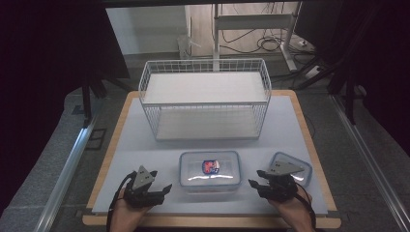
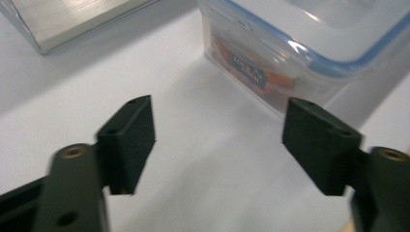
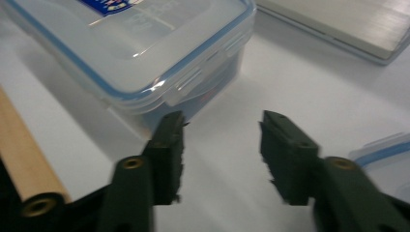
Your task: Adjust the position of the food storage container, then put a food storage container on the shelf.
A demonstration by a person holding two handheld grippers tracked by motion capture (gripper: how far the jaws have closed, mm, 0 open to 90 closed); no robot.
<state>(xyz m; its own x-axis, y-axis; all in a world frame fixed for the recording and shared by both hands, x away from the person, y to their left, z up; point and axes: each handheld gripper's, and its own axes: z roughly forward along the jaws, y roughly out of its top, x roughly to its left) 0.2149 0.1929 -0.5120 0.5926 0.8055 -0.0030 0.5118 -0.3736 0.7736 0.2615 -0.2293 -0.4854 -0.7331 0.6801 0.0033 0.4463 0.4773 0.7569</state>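
Note:
A clear lidded box (image 1: 210, 170) with a blue seal and a red-and-blue label stands at the front middle of the white mat. My left gripper (image 1: 166, 188) rests just left of it, open and pointing at its left wall. My right gripper (image 1: 253, 184) sits just right of it, open and aimed at its right end. In the left gripper view the box (image 2: 290, 53) lies ahead and to the right of the empty left gripper (image 2: 220, 130). The right gripper view shows the box's latch side (image 3: 140, 43) just beyond the empty right gripper (image 3: 222, 140).
A white wire basket (image 1: 205, 99) with a flat base stands behind the box. A second blue-rimmed container or lid (image 1: 290, 166) lies at the front right, partly behind my right gripper. The mat (image 1: 140, 145) covers a wooden table whose edge (image 3: 24, 159) runs close by.

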